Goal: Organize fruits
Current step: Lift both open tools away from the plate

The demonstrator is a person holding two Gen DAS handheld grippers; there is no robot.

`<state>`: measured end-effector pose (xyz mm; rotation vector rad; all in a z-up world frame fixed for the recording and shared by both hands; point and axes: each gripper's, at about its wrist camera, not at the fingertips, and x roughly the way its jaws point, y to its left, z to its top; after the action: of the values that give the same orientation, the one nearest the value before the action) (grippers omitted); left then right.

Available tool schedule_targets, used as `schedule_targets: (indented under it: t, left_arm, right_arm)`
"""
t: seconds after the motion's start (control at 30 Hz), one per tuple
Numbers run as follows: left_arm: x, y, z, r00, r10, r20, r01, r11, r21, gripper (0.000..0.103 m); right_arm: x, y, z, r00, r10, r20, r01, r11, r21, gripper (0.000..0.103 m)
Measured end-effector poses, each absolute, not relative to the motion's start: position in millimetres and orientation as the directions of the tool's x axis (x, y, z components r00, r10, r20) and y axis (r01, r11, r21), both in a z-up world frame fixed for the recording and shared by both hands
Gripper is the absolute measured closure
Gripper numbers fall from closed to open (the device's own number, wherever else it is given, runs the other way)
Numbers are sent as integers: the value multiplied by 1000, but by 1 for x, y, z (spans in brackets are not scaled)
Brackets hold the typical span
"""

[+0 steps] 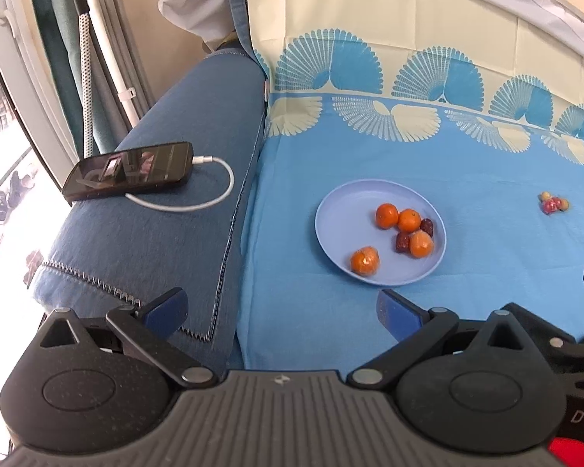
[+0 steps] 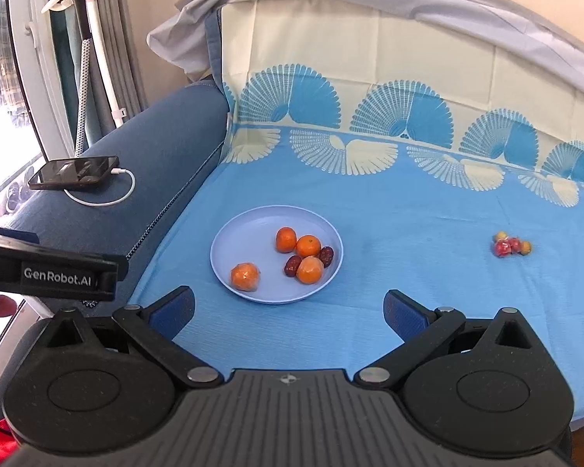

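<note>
from the left wrist view we see the left tool (image 1: 280,311) with its ribbed blue pads spread wide apart and nothing between them, hanging over a smooth blue cloth (image 1: 331,163) printed with cream and blue fan shapes. a round, shallow pale-blue plate (image 1: 335,210) lies flat on that cloth. it holds four small glossy oranges (image 1: 386,215) – one apart near the front rim, three clustered – and two dark, wrinkled dates (image 1: 402,242) tucked against the cluster. well apart to the right sits a small clump of red and yellow fruits (image 1: 552,204) on the bare cloth. on the padded denim armrest (image 1: 155,233) lies a black phone (image 1: 130,174) with a looped white cable (image 1: 214,190).

from the right wrist view our right tool (image 2: 288,313) also stands fully apart and empty, just in front of the plate (image 2: 229,249). the oranges (image 2: 285,239) and dates (image 2: 291,265) lie the same way; the small clump (image 2: 508,247) rests far right – the left tool's black body (image 2: 50,272) juts in at the left edge.
</note>
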<state>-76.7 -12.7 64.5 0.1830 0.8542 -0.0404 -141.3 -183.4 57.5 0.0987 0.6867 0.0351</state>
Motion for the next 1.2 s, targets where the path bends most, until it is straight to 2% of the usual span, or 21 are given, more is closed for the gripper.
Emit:
schedule_targets:
  t: [1.2]
  left_arm:
    - [-83, -10, 66, 648, 13, -761, 129, 984, 126, 0]
  right_arm:
    - [-144, -177, 57, 759, 77, -647, -19, 995, 97, 1]
